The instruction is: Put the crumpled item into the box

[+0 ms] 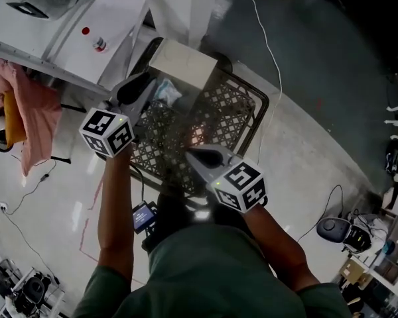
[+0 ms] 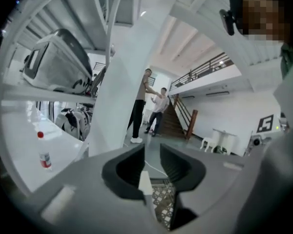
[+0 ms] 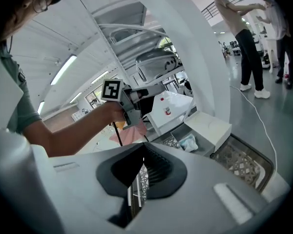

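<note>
We see a dark lattice-topped table [image 1: 245, 111] below the person, and at its far edge a pale box [image 1: 186, 61] standing with its lid thrown back. Over the table the person holds both tools above the lattice, touching neither the table nor the box. The left gripper [image 2: 151, 147] is the one nearer the box in the head view; its two dark jaws stand a little apart, with a narrow clear gap between them through which we see only floor and lattice, so it carries nothing. The right gripper [image 3: 144, 145] hangs nearer the person's body, and in its own view we find the jaw tips pressed together with nothing pinched between them. The crumpled item [image 3: 188, 142], a small pale bluish wad, lies inside the open tray of the box, just beside the raised lid and well clear of both tools. On the white shelf to the left of the box we make out a small bottle [image 1: 99, 44] with a red cap, standing upright.
</note>
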### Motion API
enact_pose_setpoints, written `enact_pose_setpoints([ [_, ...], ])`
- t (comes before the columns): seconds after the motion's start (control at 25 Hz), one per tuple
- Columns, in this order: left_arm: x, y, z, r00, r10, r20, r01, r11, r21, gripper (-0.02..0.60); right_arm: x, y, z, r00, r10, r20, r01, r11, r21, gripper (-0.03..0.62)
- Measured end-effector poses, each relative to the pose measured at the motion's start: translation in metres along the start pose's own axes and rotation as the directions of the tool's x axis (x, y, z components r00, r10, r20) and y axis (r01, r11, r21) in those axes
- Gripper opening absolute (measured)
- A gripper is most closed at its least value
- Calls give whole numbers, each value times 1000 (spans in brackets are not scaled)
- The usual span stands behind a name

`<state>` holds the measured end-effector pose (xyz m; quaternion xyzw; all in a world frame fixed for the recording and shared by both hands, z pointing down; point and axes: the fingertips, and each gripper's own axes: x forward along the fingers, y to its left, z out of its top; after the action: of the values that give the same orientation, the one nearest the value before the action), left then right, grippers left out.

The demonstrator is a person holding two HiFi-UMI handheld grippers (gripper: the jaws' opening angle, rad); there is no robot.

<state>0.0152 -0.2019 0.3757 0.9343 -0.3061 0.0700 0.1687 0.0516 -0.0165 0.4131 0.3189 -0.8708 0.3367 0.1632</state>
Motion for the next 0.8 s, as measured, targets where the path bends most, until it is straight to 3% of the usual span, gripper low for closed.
enact_pose_setpoints([
  [0.32, -59, -69, 84, 996, -66, 68, 53, 982, 179, 84, -53, 28, 62, 986, 29, 164, -10, 993, -120, 6],
  [0.56, -114, -123, 124, 991, -84, 100, 53, 957, 286, 80, -97, 70, 114, 952, 88, 295, 2, 957, -292, 5],
  [0.8, -156, -166, 149, 984, -82, 156, 25, 942, 335, 75, -127, 115, 148, 924, 182, 337, -39, 920, -390, 5],
])
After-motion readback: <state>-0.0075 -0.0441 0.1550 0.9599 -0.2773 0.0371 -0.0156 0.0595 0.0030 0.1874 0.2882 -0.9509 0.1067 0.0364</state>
